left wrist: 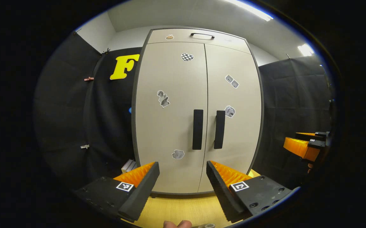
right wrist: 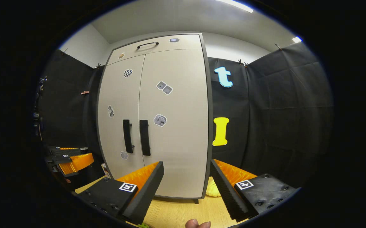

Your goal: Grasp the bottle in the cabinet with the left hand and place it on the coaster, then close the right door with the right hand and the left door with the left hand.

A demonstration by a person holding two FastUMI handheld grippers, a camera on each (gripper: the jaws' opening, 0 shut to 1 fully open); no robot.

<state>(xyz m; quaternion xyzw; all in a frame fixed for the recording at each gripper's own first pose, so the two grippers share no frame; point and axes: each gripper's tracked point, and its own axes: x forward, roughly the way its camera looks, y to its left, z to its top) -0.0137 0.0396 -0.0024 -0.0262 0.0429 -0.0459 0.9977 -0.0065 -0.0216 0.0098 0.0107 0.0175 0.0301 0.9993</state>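
- Cabinet [left wrist: 198,114] standing on the wooden surface [left wrist: 176,209], left door [left wrist: 170,117] and right door [left wrist: 233,120] both shut, handles [left wrist: 198,129] side by side at the seam.
- Bottle hidden: either inside behind the doors, or set down somewhere unseen. Contents of the cabinet impossible to tell.
- Something yellow [right wrist: 213,189] at the cabinet's right foot, possibly the coaster; no bottle seen on it.
- Left gripper [left wrist: 183,183] and right gripper [right wrist: 186,186] both hovering before the doors, jaws spread wide, pinching nothing.
- Bottle's weight, stiffness and slipperiness beyond judging here; likely best gripped around the body.
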